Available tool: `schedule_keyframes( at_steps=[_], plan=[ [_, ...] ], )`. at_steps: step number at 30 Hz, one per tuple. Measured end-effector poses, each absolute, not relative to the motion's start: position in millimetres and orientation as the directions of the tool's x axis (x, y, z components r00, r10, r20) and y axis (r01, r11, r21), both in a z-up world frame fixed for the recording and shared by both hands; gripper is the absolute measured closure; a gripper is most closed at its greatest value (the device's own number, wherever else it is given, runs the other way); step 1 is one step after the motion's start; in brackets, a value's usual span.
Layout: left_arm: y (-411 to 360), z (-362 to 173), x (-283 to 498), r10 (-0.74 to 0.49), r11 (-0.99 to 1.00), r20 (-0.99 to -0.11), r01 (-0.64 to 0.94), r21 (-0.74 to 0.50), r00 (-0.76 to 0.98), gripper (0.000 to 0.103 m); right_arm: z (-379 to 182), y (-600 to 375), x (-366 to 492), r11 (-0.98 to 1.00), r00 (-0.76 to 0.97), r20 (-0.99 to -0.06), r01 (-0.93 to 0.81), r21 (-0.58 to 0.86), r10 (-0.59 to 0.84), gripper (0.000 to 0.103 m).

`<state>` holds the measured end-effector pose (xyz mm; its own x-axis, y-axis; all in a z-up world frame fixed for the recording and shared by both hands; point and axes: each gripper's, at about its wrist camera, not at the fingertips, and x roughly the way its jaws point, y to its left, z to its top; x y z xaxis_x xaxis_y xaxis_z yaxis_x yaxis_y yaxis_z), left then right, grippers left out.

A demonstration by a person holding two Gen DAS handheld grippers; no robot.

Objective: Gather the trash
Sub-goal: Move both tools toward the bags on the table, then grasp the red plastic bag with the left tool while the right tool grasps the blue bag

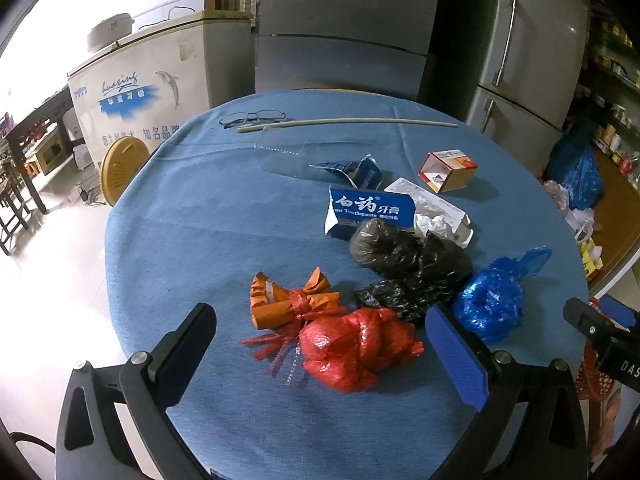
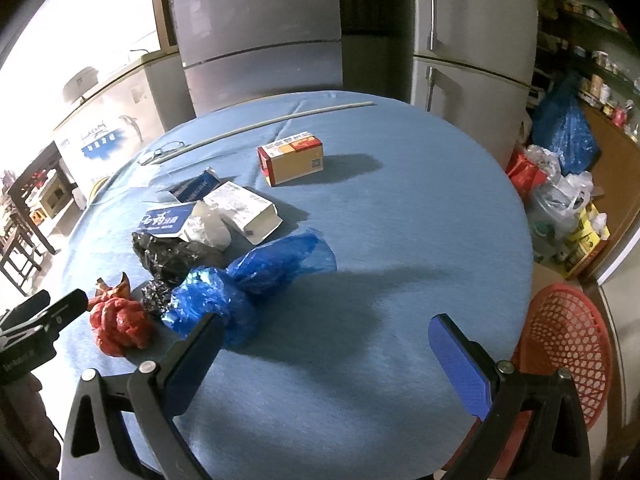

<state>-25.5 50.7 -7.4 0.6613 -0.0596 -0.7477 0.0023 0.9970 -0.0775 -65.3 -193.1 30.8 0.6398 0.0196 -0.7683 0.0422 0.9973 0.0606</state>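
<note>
Trash lies on a round blue table: a red plastic bag, an orange wrapper, a black bag, a blue bag, a blue toothpaste box, a white box and a red-yellow carton. My left gripper is open, its jaws on either side of the red bag. My right gripper is open and empty over bare cloth, right of the blue bag. A red mesh basket sits beside the table on the right.
Glasses and a long thin stick lie at the table's far edge. Refrigerators and a chest freezer stand behind. Filled bags sit on the floor to the right.
</note>
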Motion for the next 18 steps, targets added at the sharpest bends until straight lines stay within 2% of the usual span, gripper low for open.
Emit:
schedule_keyframes(
  at_steps=[8,18],
  plan=[
    [66.7,-19.5,-28.8,-0.030,0.998,-0.765,-0.028,-0.063,0.643,0.000,25.5,-188.1,-49.8,0.990,0.622,-0.777,0.024,0.140,0.095,0.000],
    [60.7,-38.1,-19.0,-0.043,0.998,-0.796,-0.007,-0.060,0.604,0.000,-12.9,-160.7,-2.1,0.958,0.528,-0.818,0.028,0.285,0.228,0.000]
  ],
)
